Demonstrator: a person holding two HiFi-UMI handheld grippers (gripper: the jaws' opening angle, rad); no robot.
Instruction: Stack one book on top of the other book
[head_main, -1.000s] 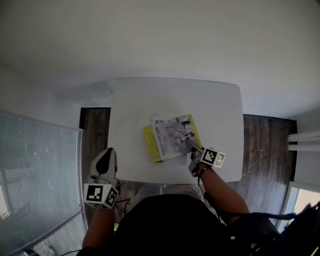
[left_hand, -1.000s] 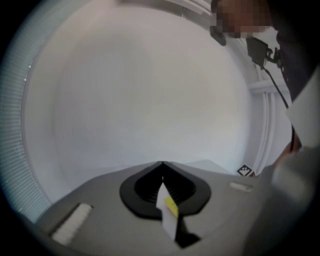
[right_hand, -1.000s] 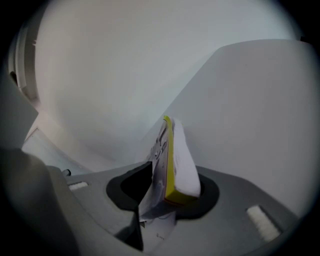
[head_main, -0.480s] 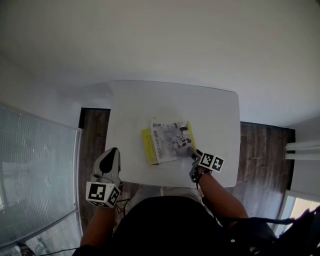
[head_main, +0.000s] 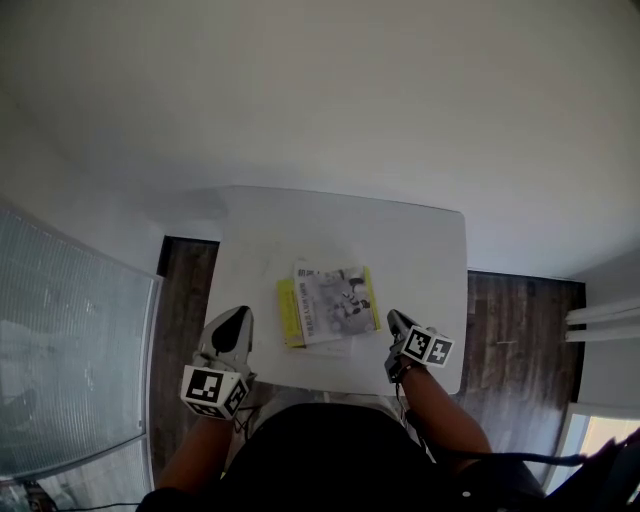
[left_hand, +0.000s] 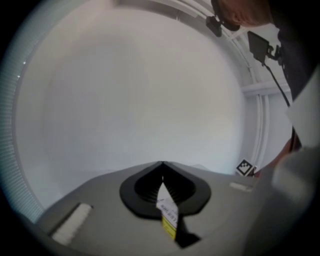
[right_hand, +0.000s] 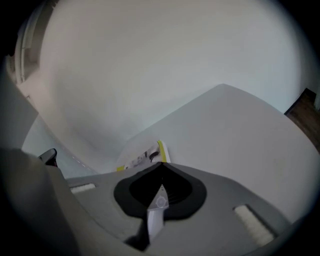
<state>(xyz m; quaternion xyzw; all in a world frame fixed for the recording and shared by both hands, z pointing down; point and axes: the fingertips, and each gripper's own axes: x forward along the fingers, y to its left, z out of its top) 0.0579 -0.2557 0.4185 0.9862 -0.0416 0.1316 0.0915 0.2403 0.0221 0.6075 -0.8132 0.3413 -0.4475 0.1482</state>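
Nearest to me is my own dark top, and just past it my two hands. My left gripper (head_main: 236, 316) hangs over the near left corner of the desk (head_main: 420, 250). In the left gripper view (left_hand: 161, 170) its jaws are pressed together to a single seam with nothing caught between them. Off to the side in that view I can make out the marker cube on my other hand.

My right gripper (head_main: 392, 316) sits at the near edge of the desk, just beside the near right corner of the books. Its jaws have just been closing, and the right gripper view (right_hand: 161, 167) shows them fully together and empty.

Beyond the jaws, in the middle of the desk, lies the stack. The grey-and-white book (head_main: 335, 303) rests flat on top of the yellow book (head_main: 288, 312). It sits a little to the right, so a yellow strip shows along the left edge and a thinner one along the right. From my right hand's camera I see the top book's (right_hand: 145, 156) edge just past the closed tips.

Farther on the white desk runs bare to its far edge. Dark wooden floor (head_main: 185, 290) shows either side of it, a ribbed glass panel (head_main: 70, 370) stands at my left, and a pale wall (head_main: 320, 90) fills the far end.
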